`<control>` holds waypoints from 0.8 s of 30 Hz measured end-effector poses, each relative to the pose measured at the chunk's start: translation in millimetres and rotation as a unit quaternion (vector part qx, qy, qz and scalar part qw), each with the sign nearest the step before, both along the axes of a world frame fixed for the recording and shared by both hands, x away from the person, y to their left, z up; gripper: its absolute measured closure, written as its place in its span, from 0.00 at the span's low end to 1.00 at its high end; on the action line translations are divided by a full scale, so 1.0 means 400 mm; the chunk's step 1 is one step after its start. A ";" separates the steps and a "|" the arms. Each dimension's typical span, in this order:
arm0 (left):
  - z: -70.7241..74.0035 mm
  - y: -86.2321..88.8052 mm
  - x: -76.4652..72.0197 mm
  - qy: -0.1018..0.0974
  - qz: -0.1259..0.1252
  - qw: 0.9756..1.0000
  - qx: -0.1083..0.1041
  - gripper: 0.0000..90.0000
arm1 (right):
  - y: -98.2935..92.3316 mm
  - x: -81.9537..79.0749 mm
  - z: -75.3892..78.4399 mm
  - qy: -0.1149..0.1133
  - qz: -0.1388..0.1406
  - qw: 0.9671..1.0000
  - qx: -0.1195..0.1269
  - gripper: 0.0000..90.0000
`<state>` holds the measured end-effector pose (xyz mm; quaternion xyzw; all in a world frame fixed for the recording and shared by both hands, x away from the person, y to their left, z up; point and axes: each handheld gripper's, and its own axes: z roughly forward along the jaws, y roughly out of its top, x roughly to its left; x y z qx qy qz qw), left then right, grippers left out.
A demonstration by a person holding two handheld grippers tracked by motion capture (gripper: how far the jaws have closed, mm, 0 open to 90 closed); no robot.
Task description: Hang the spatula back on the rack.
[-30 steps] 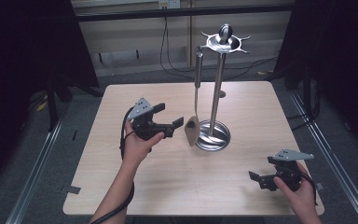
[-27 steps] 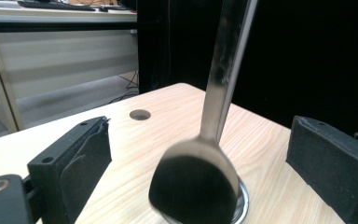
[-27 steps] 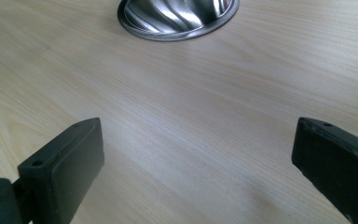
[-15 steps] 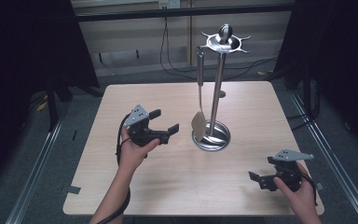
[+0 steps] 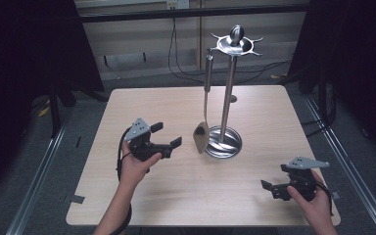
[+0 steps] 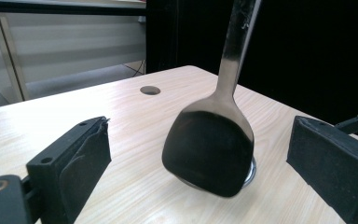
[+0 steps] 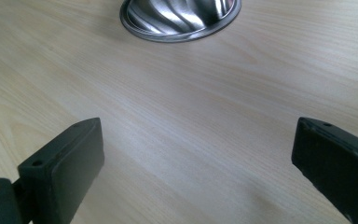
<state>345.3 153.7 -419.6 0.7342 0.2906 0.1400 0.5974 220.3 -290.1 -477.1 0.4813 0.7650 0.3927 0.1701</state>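
A steel utensil stand (image 5: 228, 93) rises from a round base (image 5: 227, 146) right of the table's middle. From its top crown (image 5: 235, 45) hangs a metal spatula (image 5: 201, 136), its blade just above the table beside the base. My left gripper (image 5: 167, 134) is open, a short way left of the blade. In the left gripper view the dark blade (image 6: 209, 154) hangs beyond the two spread fingers (image 6: 77, 161), touching neither. My right gripper (image 5: 270, 190) is open and empty near the front right corner. Its view shows the base (image 7: 182, 17) ahead.
The light wooden table (image 5: 176, 196) has a small round hole (image 5: 231, 99) behind the stand. Dark curtains flank the table, and cables trail on the floor behind it. A metal rail (image 5: 39, 171) runs along the left side.
My left gripper has drawn back to the left and toward the person, away from the spatula blade. The blade has swung slightly. The right gripper has stayed put.
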 end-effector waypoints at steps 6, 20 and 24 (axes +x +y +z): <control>-0.020 0.011 -0.009 0.008 0.004 1.000 -0.002 0.06 | 0.000 0.000 0.000 0.000 0.002 1.000 -0.003 0.02; -0.055 0.044 -0.023 0.009 0.031 0.999 0.037 0.06 | 0.005 -0.001 -0.001 0.001 0.004 1.000 -0.005 0.02; -0.071 0.059 -0.021 0.024 0.027 0.999 0.038 0.06 | 0.004 0.000 -0.001 0.001 0.004 1.000 -0.006 0.02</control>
